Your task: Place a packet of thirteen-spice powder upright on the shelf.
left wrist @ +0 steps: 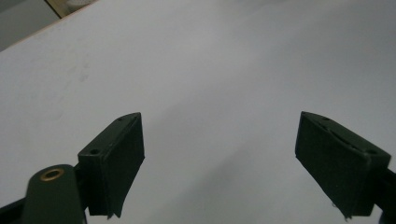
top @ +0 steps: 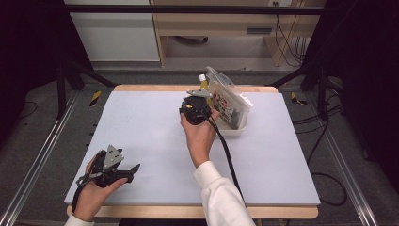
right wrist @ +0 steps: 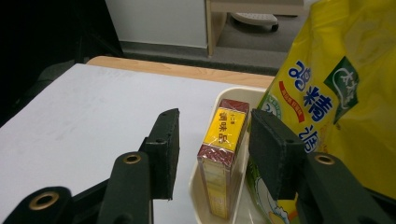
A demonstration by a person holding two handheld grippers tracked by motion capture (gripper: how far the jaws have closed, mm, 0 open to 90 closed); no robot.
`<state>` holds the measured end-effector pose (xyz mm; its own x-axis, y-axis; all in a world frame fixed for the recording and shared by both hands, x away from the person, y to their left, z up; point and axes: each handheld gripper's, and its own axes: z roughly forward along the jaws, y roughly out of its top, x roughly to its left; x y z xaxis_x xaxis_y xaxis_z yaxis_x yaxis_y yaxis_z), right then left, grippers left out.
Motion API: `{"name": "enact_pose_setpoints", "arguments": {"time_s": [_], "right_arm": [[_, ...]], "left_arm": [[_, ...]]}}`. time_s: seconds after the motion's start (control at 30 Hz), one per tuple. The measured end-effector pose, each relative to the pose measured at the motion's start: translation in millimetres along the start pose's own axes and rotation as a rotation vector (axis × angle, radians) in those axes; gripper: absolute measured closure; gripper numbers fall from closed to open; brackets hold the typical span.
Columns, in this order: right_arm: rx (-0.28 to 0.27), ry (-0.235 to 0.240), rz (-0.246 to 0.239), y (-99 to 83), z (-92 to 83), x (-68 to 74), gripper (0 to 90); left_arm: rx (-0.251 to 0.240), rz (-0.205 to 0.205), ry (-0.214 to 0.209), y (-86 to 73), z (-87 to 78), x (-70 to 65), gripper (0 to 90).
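A small box (right wrist: 224, 140) with a maroon and yellow top stands on edge in a white tray (right wrist: 233, 92), against a big yellow bag (right wrist: 336, 93). My right gripper (right wrist: 212, 125) is open, one jaw on each side of the box, with a gap showing on the left side. In the high view the right gripper (top: 202, 96) sits at the near left end of the tray (top: 234, 130), where the bag (top: 226, 99) leans. My left gripper (top: 133, 171) rests in a hand near the table's front left corner. It is open, and the left gripper (left wrist: 219, 140) has nothing between its jaws.
A pale grey mat (top: 155, 136) covers the wooden table. The right gripper's cable (top: 227, 153) trails back across the mat beside the forearm. Black frame posts stand at both sides, and shelving lies beyond the far edge.
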<state>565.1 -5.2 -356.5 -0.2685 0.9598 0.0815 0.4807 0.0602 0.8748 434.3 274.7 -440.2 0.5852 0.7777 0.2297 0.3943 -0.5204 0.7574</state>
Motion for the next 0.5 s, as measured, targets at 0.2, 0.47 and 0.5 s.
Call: {"name": "enact_pose_setpoints", "arguments": {"time_s": [0.2, 0.47, 0.5], "right_arm": [[-0.022, 0.017, -0.02, -2.9, -13.0, 0.1, 50.7], [-0.039, 0.042, -0.048, -10.8, -29.7, 1.2, 48.1], [-0.041, 0.044, -0.05, -11.7, -31.0, 1.2, 47.4]], "left_arm": [[0.007, 0.008, 0.003, 0.6, 1.2, -0.5, 14.4], [0.004, -0.006, 0.016, 0.1, 3.1, 1.1, 12.7], [0.004, -0.005, 0.016, -0.1, 3.1, 1.3, 12.3]]}}
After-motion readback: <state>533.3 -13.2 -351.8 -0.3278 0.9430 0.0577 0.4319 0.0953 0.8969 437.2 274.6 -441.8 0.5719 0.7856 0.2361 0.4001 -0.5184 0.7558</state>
